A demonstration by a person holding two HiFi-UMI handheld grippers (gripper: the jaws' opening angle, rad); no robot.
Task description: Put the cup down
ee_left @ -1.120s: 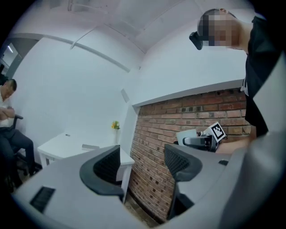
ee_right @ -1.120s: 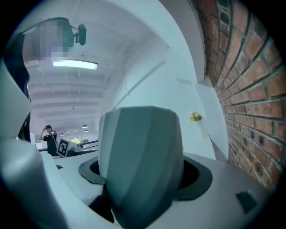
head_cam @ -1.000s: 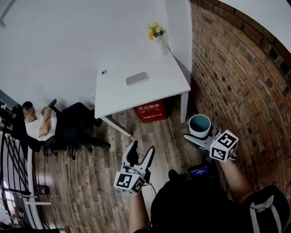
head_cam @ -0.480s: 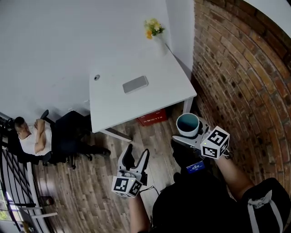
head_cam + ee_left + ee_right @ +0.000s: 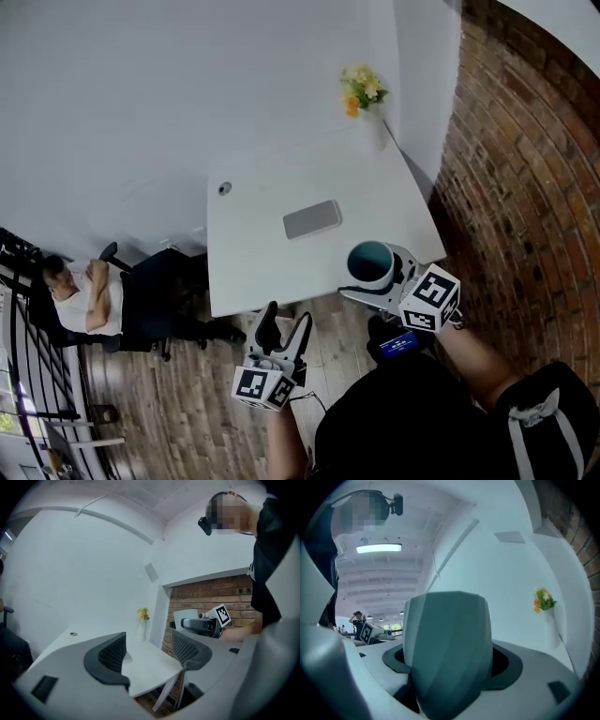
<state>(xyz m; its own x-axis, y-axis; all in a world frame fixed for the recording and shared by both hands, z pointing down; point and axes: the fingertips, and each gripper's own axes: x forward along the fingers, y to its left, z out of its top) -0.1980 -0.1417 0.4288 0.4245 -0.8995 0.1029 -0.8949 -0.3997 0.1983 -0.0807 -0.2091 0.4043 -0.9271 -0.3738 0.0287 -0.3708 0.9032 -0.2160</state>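
Cup (image 5: 371, 263) now over table (image 5: 255, 267), brick wall (image 5: 530, 187) (right)

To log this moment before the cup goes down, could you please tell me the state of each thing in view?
Cup: upright, held off the table.
Right gripper: shut on the cup.
Left gripper: open, empty.
Flower vase: upright on the table.
Grey flat object: lying flat on the table.
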